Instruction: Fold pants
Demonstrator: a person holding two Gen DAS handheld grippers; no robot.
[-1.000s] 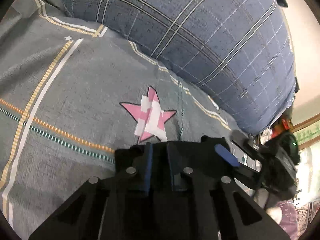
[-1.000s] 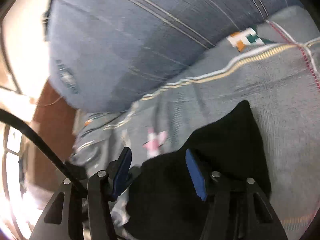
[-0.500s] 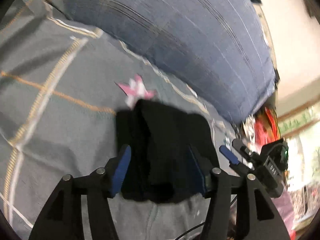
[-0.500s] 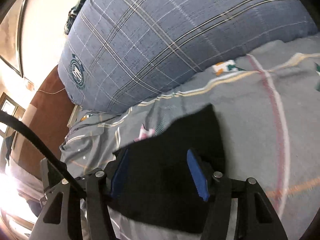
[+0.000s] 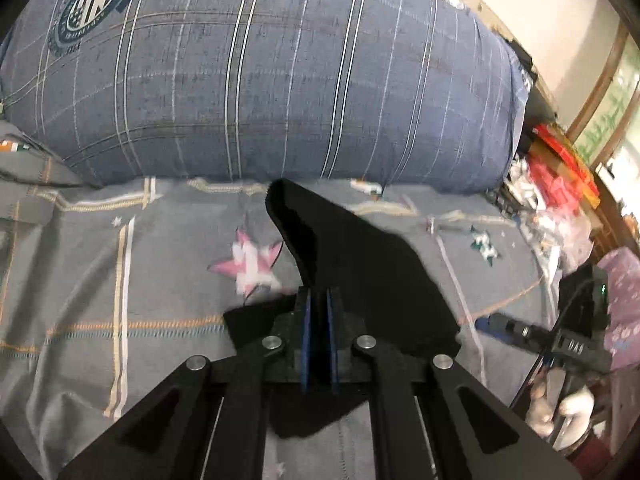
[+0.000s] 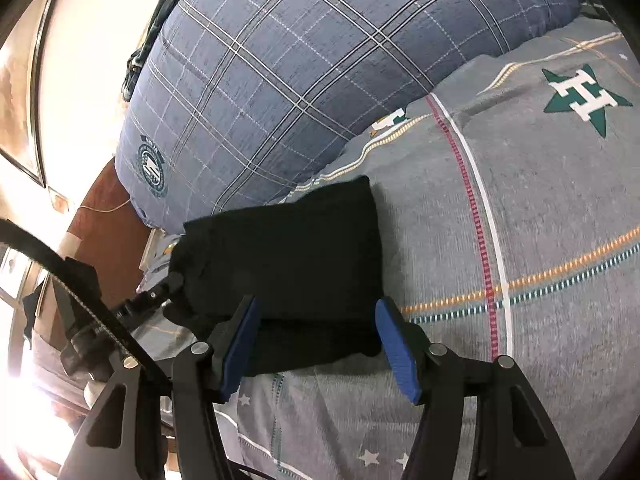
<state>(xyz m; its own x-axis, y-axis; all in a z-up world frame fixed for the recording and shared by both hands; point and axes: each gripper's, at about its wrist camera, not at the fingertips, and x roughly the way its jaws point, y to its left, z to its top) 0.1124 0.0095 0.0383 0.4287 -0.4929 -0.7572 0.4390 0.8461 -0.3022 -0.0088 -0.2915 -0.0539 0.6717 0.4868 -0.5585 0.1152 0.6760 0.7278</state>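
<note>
The black pants (image 6: 288, 264) lie folded into a thick rectangle on the grey bedspread (image 6: 540, 208). My right gripper (image 6: 318, 340) is open, its blue pads on either side of the bundle's near edge. In the left wrist view my left gripper (image 5: 318, 300) is shut on the near edge of the black pants (image 5: 352, 264); one corner of the cloth stands up toward the pillow. The left gripper's tip also shows in the right wrist view (image 6: 170, 282) at the bundle's left edge.
A big blue plaid pillow (image 5: 260, 80) fills the far side of the bed. The bedspread (image 5: 100, 280) has stripes, a pink star (image 5: 248, 264) and a green star (image 6: 584, 96). Cluttered items (image 5: 552, 184) sit past the bed's right end.
My left gripper has closed from open onto the pants' edge. The right gripper stays open and sits a little farther back; the bundle now looks flatter and squarer.
</note>
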